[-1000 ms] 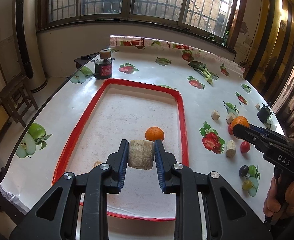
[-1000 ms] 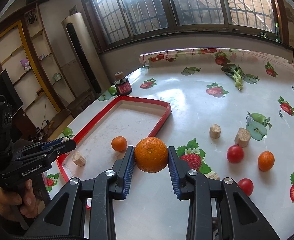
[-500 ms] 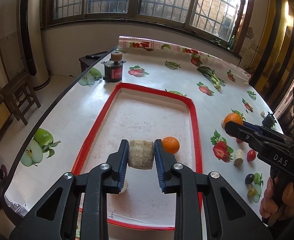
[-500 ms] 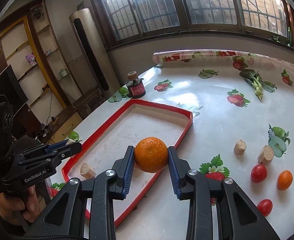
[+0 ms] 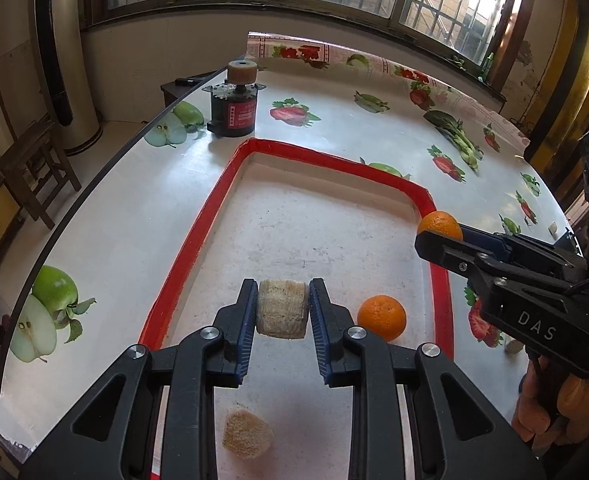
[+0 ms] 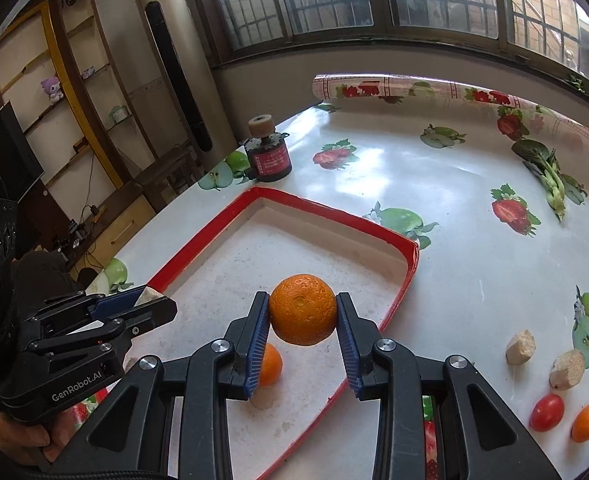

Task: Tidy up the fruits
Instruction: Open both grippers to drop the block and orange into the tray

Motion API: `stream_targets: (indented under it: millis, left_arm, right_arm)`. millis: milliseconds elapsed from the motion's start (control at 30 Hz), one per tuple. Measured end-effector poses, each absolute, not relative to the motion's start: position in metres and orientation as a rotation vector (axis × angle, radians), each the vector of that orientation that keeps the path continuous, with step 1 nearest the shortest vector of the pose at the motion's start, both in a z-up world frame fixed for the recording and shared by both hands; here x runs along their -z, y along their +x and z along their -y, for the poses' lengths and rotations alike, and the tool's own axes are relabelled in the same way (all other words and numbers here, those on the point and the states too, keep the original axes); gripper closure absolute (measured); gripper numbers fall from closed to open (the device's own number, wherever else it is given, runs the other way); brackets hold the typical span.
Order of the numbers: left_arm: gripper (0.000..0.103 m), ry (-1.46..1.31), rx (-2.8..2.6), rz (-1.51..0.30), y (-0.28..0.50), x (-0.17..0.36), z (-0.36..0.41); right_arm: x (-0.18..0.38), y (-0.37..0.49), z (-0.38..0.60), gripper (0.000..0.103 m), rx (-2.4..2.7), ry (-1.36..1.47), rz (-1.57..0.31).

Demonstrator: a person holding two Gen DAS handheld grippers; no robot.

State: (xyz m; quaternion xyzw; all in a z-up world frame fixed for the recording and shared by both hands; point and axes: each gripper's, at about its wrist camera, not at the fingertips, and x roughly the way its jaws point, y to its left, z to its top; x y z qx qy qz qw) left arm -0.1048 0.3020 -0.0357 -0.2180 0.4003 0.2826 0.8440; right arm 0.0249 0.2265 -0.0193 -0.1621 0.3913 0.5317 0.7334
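My left gripper is shut on a tan corn-like chunk and holds it above the red-rimmed tray. In the tray lie an orange and another tan chunk. My right gripper is shut on an orange above the tray's right part. It also shows in the left wrist view with its orange over the tray's right rim. The tray's orange sits below my right fingers.
On the fruit-print tablecloth right of the tray lie two tan chunks, a red tomato and a small orange. A black jar with a cork top stands behind the tray. The table's left edge is near.
Both grippers have moved left and forward over the tray with their loads. The right gripper's orange went from beside the tray to above its right part.
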Motion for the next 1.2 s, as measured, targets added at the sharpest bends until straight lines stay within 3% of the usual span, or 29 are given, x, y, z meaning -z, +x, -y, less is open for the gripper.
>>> stream_targets:
  millis: [333, 467, 500, 667, 1200]
  left_arm:
    - [0.08, -0.484, -0.605, -0.923, -0.097, 0.061, -0.31]
    - [0.079, -0.503, -0.627, -0.95, -0.099, 0.07, -0.311]
    - [0.079, -0.507, -0.628, -0.946, -0.101, 0.07, -0.311]
    - [0.048, -0.483, -0.668, -0.916, -0.108, 0.06, -0.308]
    - [0.048, -0.515, -0.652, -0.833, -0.14, 0.035, -0.281]
  right_arm:
    - [0.059, 0.03, -0.265, 0.069, -1.157, -0.472, -0.917]
    - [0.071, 0.029, -0.27, 0.065, -1.144, -0.515, -0.932]
    - [0.072, 0.029, -0.269, 0.058, -1.142, -0.52, -0.931]
    - [0.06, 0.03, -0.256, 0.042, -1.135, -0.473, -0.889]
    - [0.002, 0.033, -0.156, 0.042, -1.11, -0.294, -0.823]
